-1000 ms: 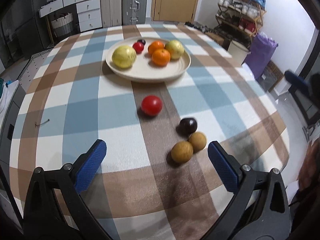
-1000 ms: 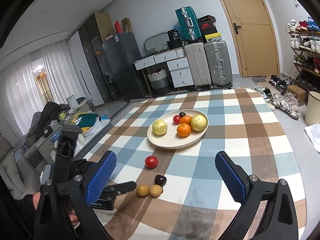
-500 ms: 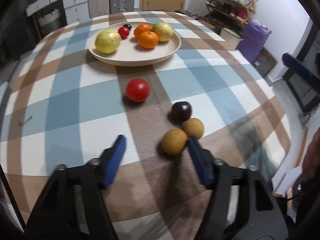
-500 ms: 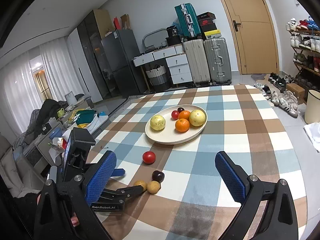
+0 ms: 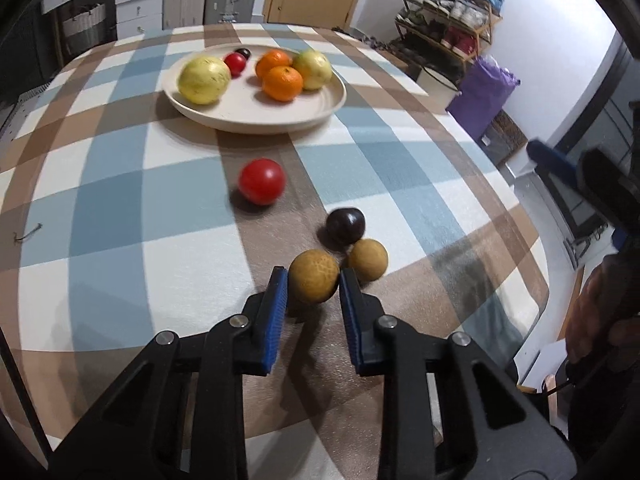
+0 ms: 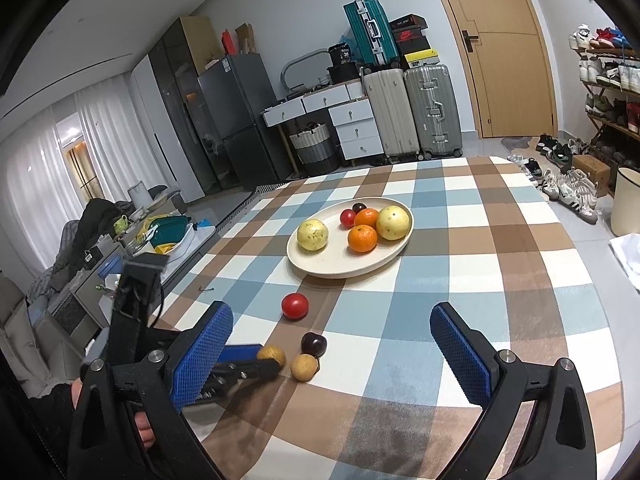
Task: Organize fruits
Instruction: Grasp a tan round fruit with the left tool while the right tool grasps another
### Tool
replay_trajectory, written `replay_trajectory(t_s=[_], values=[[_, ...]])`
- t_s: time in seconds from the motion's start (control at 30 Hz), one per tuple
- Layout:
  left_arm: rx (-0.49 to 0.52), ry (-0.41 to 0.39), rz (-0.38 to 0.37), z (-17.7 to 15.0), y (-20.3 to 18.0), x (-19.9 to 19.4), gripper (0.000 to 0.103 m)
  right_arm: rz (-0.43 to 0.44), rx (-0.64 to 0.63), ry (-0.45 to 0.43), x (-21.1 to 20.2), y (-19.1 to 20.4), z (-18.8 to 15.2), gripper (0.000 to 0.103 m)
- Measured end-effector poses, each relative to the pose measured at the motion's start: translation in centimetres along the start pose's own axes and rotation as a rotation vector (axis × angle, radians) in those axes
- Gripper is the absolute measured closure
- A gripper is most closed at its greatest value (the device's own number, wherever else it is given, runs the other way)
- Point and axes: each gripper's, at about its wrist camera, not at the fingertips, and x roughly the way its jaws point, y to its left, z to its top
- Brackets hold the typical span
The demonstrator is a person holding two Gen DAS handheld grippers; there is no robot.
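On the checked tablecloth my left gripper is shut on a tan round fruit, its blue pads pressed on both sides; the same fruit shows in the right wrist view with the left gripper on it. A second tan fruit touches it on the right, with a dark plum just behind and a red tomato farther off. A cream plate holds two yellow fruits, two oranges, a small red and a dark fruit. My right gripper hangs open over the table, holding nothing.
The table's edge curves close at the right, with a purple bag, a white bin and a shoe rack beyond. Suitcases, drawers and a fridge stand at the far wall. A small metal clip lies left.
My left gripper moved in and tipped down over the near tan fruit, and its jaws went from wide open to shut on it. The right gripper barely moved.
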Motion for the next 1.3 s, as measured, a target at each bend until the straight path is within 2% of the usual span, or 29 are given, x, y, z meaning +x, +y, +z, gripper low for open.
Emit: replay_trajectory(t_s=[0.33,0.77,0.83,1.2,1.3], values=[[-0.069,-0.073,0.039,0.3,2.7,-3.3,0.079,0.021,-0.013,0.061,1.8,0.4,-1.2,0.002],[-0.119,-0.158,0.06,-0.1,4.5,-7.5,0.079,0.06,-0.037,0.198,7.2,1.5,-3.3,0.003],[-0.134,-0.171,0.056,-0.2,5.0,-8.1,0.079,0.07,-0.039,0.216,7.8,1.6,-3.6,0.01],[-0.158,-0.165,0.058,-0.7,6.3,-7.9,0.079,0.052,-0.07,0.271,9.6,2.2,-4.5,0.018],[-0.161,-0.166,0.058,-0.9,6.5,-8.0,0.079,0.042,-0.098,0.288,10.1,2.7,-4.7,0.027]])
